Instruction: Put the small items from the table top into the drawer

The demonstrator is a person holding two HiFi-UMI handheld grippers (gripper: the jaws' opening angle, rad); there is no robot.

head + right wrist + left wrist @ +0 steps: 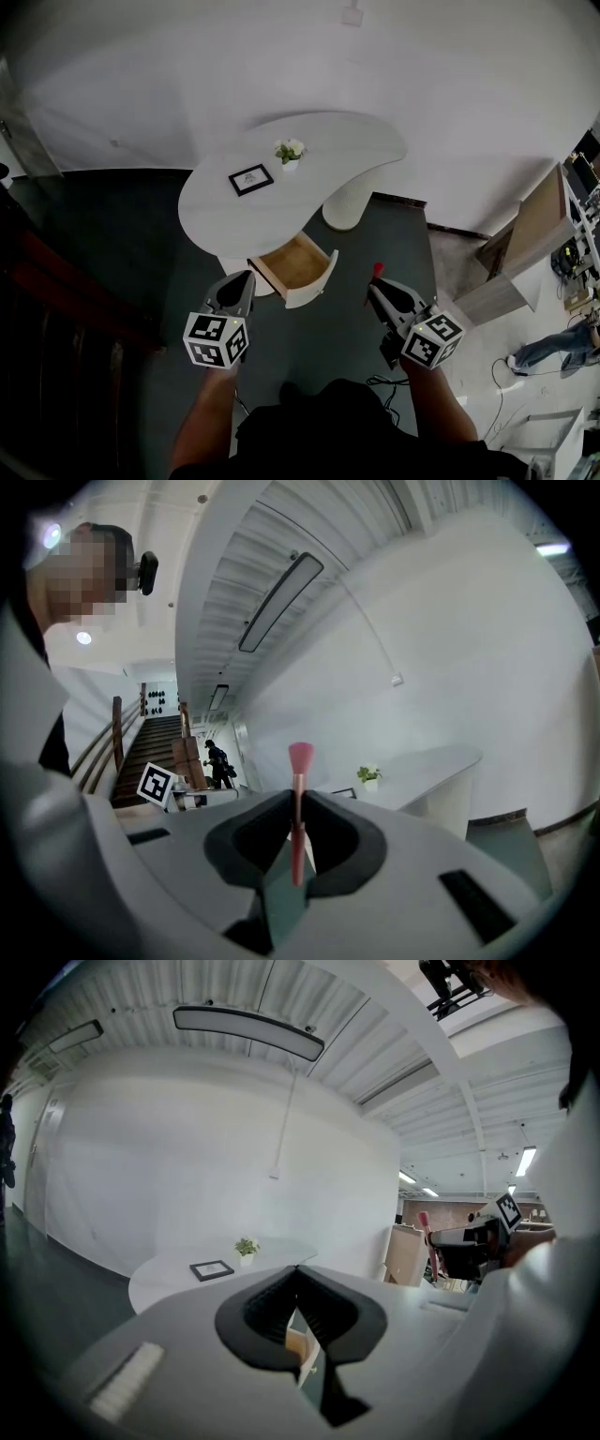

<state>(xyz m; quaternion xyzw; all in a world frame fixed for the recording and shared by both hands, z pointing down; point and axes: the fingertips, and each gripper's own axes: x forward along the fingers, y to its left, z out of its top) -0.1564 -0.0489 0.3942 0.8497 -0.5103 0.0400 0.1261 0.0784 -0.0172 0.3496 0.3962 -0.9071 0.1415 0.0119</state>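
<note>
A white curved table (361, 141) stands ahead with its wooden drawer (292, 264) pulled open at the near side. My right gripper (377, 288) is shut on a thin pink brush (299, 803) that stands upright between the jaws, its red tip (378, 270) showing in the head view to the right of the drawer. My left gripper (242, 284) is shut with nothing in it, just left of the drawer; in its own view the jaws meet (298, 1272). On the table top sit a black picture frame (250, 179) and a small potted plant (290, 151).
A dark staircase (56, 309) runs along the left. Wooden furniture (525, 244) and cables lie at the right. The floor around the table is dark grey. A person (216, 759) stands far off by the stairs in the right gripper view.
</note>
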